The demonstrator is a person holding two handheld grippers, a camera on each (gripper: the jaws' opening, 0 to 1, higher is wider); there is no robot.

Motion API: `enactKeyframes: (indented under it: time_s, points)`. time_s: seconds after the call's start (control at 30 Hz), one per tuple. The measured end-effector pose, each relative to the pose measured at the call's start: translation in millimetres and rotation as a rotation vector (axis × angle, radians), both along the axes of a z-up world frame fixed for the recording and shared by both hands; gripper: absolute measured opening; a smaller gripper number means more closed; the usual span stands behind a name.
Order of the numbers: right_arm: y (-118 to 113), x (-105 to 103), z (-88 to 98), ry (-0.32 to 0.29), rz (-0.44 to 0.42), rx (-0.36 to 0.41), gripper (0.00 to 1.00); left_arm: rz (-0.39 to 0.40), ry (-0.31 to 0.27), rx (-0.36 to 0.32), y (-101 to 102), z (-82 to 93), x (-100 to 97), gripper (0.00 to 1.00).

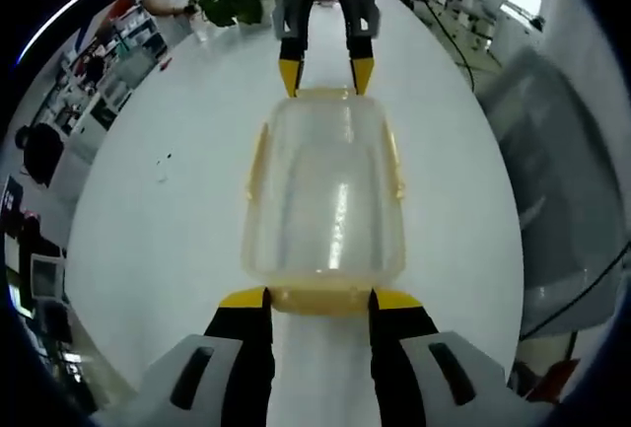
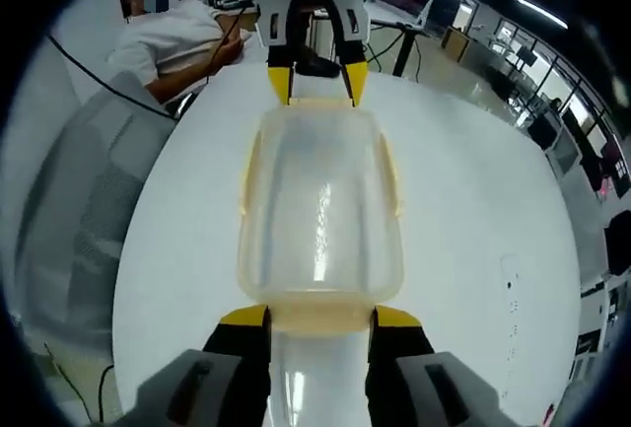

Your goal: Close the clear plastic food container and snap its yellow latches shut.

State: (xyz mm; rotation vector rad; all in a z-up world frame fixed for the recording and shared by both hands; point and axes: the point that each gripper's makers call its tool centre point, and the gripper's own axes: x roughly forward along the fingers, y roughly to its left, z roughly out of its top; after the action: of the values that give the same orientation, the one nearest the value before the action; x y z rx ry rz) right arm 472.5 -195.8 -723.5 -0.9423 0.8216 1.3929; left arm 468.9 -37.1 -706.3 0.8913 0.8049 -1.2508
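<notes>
White counter (image 1: pixel 148 240) carries the container (image 1: pixel 325 200) lengthwise between both grippers; left fingers (image 1: pixel 317 298) and right fingers (image 2: pixel 320 317) each spread open astride an end latch, gripping nothing.

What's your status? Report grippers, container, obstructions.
Left gripper and right gripper open, one at each end latch. Container lidded on table. Nothing in the way.

No text or label can be read.
</notes>
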Motion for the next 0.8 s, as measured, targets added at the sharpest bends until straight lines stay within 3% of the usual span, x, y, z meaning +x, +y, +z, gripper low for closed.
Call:
enactKeyframes:
  time_s: [0.8]
  points:
    - [-68, 8, -4.3, 0.014, 0.007, -0.019, 0.35, 0.009, 0.019, -0.007, -64, -8.0, 12.5, 0.36]
